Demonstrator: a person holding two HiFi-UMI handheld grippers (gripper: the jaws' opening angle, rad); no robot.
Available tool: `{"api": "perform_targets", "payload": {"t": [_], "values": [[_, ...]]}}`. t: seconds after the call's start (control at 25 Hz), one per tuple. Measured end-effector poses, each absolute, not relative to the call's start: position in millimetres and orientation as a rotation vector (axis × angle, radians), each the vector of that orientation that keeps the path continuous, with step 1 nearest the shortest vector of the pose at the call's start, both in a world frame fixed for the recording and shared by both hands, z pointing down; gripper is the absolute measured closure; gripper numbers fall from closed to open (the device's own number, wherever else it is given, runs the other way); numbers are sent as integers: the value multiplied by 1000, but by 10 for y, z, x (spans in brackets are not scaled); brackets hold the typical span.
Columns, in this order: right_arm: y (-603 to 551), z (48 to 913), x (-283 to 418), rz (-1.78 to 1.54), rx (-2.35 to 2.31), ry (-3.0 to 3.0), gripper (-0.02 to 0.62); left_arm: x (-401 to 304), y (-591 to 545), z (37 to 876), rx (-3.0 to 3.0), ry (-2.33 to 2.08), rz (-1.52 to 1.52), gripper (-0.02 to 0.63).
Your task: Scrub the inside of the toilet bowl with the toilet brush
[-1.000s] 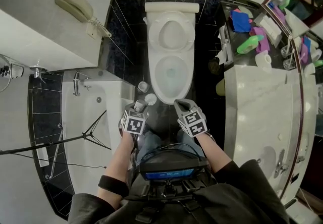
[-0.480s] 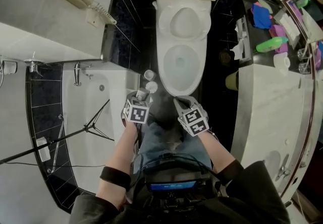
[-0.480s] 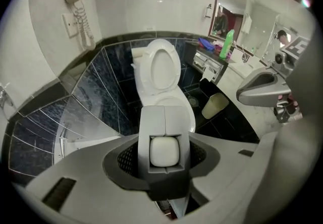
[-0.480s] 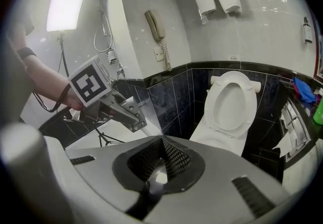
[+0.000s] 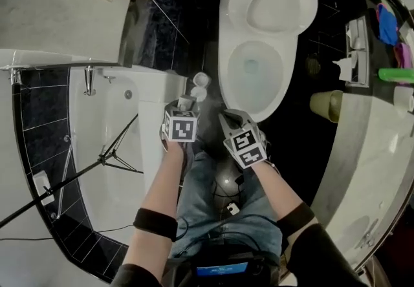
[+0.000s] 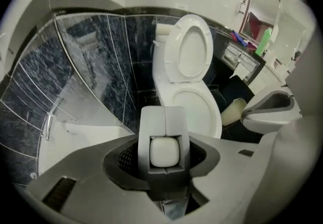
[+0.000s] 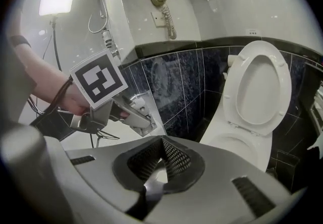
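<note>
Both hands have dropped toward the floor and the toilet bowl [image 5: 228,85] sits closer, so the reach is under way and scrubbing has not begun. The left tongs [image 5: 186,103], pointing steeply down, are clamped on a grey block [image 6: 151,122]. The right tongs [image 5: 228,121], slanting down, are closed and empty. Two white round pieces [image 5: 202,79], probably the toilet brush and holder, stand on the floor by the bathtub [image 5: 155,85] corner, just beyond the left tongs.

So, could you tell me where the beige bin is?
In the head view, the beige bin stands right of the toilet bowl, beside the marble counter.
</note>
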State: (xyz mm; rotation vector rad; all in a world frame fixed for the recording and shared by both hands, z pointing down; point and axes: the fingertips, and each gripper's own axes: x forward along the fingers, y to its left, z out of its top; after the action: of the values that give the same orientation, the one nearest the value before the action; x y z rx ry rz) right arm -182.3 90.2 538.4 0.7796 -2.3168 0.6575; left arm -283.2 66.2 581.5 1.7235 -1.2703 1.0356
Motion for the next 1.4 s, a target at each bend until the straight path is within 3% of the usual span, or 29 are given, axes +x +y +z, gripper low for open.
{"api": "perform_targets", "payload": {"t": [0.48, 1.4], "values": [[502, 6698, -2117, 701, 840, -2282, 580, -3091, 240, 7403, 1708, -1264, 1049, 419], [204, 7656, -2241, 722, 883, -2292, 580, -3040, -82, 8708, 1704, -1212, 1138, 419]]}}
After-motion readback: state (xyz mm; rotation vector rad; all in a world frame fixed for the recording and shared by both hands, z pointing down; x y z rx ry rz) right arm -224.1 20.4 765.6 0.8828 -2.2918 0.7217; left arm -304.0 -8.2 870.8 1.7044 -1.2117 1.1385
